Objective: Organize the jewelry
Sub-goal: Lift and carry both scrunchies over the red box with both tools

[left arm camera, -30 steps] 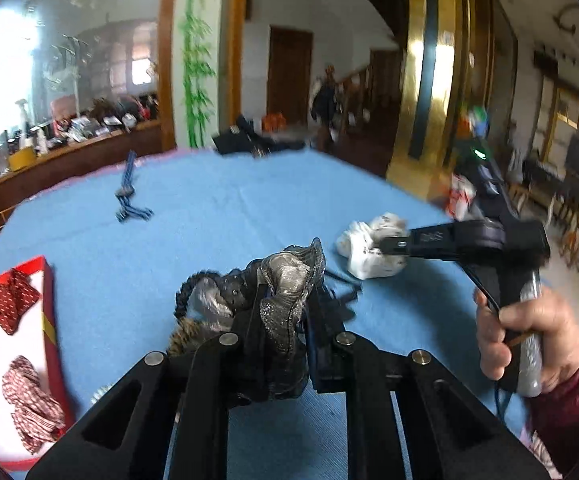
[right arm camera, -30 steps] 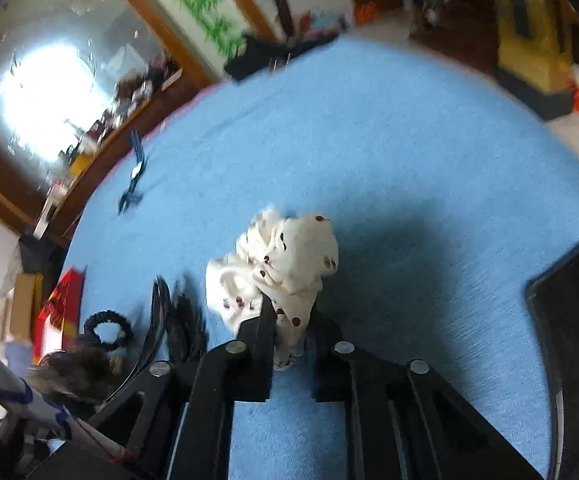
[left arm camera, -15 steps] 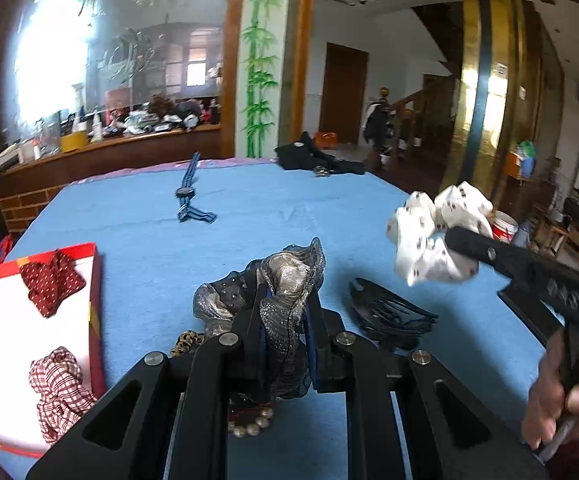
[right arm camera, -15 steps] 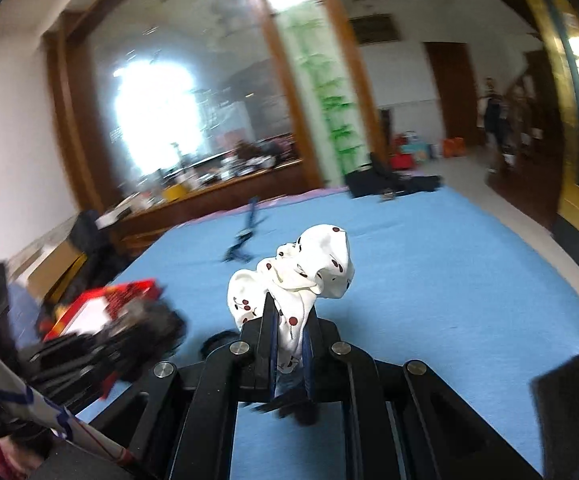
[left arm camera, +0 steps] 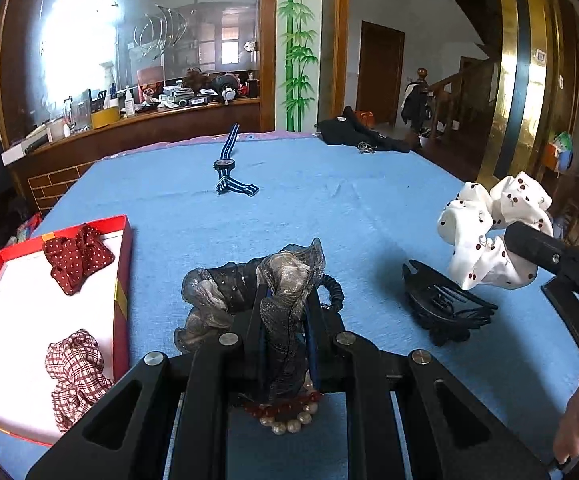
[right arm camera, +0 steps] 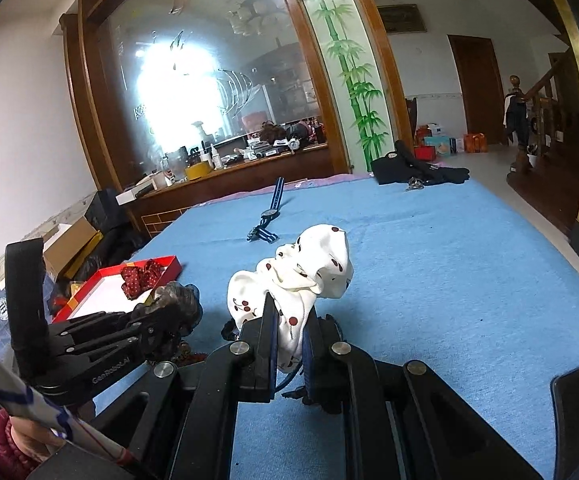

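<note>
scrunchies: four; grey one (left arm camera: 285, 280) clamped in left tongs (left arm camera: 285, 336), white cherry one (right arm camera: 293, 280) clamped in right tongs (right arm camera: 289, 344), both above worktop (left arm camera: 329, 200); two in red box (left arm camera: 123, 280)
loose: one watch (left arm camera: 225, 164), one black claw clip (left arm camera: 445, 312), bead bracelets (left arm camera: 289, 416)

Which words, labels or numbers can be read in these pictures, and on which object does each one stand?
"GenRobot.AI": white print on the black side of the left gripper, in the right wrist view.
Round badge on the blue item at the left edge: too small to read.
Framed plaque above the doorway: blurred.
Boxes on the floor: print too small.
Round patch on the black cloth: unreadable.
</note>
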